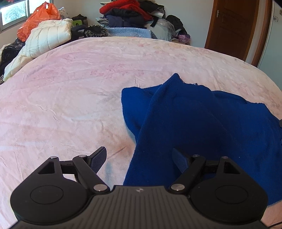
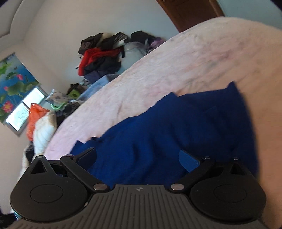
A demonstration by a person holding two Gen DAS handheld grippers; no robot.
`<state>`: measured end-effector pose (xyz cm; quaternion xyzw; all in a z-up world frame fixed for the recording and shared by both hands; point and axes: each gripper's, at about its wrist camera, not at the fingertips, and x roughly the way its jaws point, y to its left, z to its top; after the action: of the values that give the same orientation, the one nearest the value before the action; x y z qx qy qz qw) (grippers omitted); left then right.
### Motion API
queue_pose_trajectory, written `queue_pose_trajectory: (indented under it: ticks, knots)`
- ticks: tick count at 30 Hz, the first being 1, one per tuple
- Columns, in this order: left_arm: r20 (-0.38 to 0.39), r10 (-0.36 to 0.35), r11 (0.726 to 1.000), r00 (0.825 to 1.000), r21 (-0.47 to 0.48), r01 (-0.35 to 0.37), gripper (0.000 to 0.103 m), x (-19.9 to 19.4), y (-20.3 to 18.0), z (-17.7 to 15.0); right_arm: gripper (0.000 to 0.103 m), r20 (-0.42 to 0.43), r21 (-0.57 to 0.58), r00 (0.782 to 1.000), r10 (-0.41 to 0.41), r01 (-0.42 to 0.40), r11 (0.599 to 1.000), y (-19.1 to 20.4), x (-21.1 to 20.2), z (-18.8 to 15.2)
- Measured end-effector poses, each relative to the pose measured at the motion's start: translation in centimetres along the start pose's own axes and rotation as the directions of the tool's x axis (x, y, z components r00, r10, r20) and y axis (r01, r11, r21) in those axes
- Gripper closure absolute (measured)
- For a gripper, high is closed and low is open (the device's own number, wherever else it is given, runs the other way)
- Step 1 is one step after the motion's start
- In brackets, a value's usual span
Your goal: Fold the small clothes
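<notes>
A deep blue knitted garment [image 1: 202, 119] lies crumpled on the pink bedspread [image 1: 67, 91], right of the middle. One long blue part of it runs down between the fingers of my left gripper [image 1: 139, 158]. That gripper is open: the cloth drapes against its right finger [image 1: 178, 161], while the left finger [image 1: 99, 157] stands apart over bare sheet. In the tilted, blurred right wrist view the same blue garment [image 2: 167, 126] spreads under my right gripper [image 2: 139, 158]. Its jaws are spread wide above the cloth and press on nothing.
Along the bed's far side are a heap of dark and red clothes [image 1: 130, 12], a white quilted jacket [image 1: 47, 38] and an orange plastic bag [image 1: 40, 17]. A brown wooden door [image 1: 234, 26] stands at the far right. The bedspread's left half shows only wrinkled sheet.
</notes>
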<state>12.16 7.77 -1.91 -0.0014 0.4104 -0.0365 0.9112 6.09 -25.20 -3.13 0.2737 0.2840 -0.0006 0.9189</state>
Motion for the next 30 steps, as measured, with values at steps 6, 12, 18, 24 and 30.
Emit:
queue_pose_trajectory:
  ticks: [6, 12, 18, 24, 30]
  knots:
    - [-0.017, 0.022, 1.000, 1.000, -0.002, -0.022, 0.021, 0.1, 0.0, -1.6, 0.002, 0.023, -0.209, 0.995, -0.096, 0.099, 0.973, 1.2, -0.1, -2.5]
    - [-0.020, 0.032, 0.999, 0.999, 0.009, -0.032, 0.021, 0.1, 0.1, -2.6, 0.001, 0.062, -0.440, 0.980, -0.187, 0.195, 0.877, 3.4, 0.7, -4.4]
    - [-0.014, 0.038, 0.999, 0.999, 0.018, -0.037, 0.020, 0.0, 0.1, -2.8, 0.002, 0.064, -0.452, 0.977, -0.205, 0.211, 0.867, 3.5, 0.1, -4.5]
    - [0.005, 0.011, 0.999, 1.000, 0.030, -0.011, 0.020, -0.7, 0.6, -2.7, 0.001, 0.059, -0.460, 0.969, -0.240, 0.240, 0.855, 3.2, -0.4, -4.7]
    - [0.072, -0.093, 0.995, 0.993, -0.032, 0.095, 0.020, -1.9, 3.8, 0.4, 0.001, 0.037, -0.465, 0.981, -0.191, 0.186, 0.865, 6.2, -1.4, -4.5]
